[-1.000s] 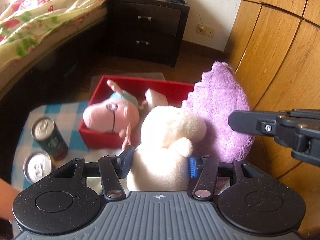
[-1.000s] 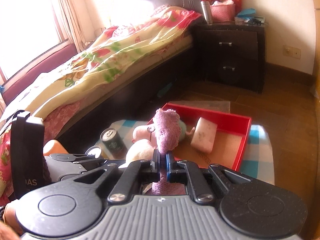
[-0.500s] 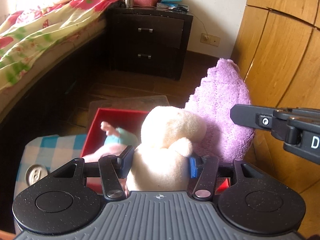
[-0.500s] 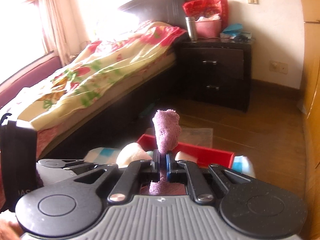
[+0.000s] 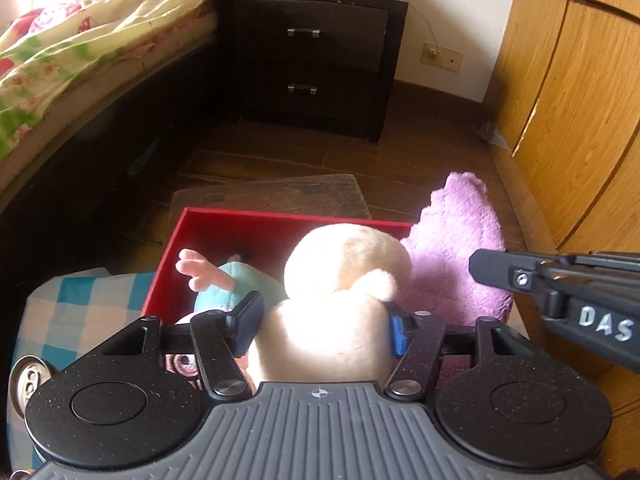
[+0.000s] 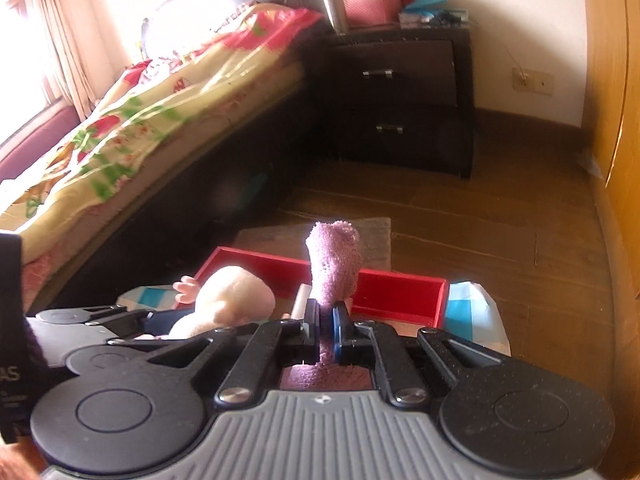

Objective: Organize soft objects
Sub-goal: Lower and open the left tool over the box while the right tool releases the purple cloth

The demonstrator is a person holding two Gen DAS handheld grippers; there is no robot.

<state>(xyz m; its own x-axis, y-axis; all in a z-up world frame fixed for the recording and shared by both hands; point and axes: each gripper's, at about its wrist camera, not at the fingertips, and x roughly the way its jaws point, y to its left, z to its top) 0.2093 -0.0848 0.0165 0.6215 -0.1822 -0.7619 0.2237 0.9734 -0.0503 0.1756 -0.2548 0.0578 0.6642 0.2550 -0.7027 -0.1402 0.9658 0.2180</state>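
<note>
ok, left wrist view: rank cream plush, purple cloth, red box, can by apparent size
1. Cream plush, inflated by nearness.
2-3. Red box and purple cloth: both partly hidden, too close to call.
4. Can, cut off at the edge.

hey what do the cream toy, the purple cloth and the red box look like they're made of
Cream toy: short, fuzzy plush, probably stuffed; it bulges between the left gripper fingers. Purple cloth: nubby looped pile, likely microfiber or terry; it pinches thin in the right gripper. Red box: stiff straight walls with a matte finish, likely cardboard.
</note>
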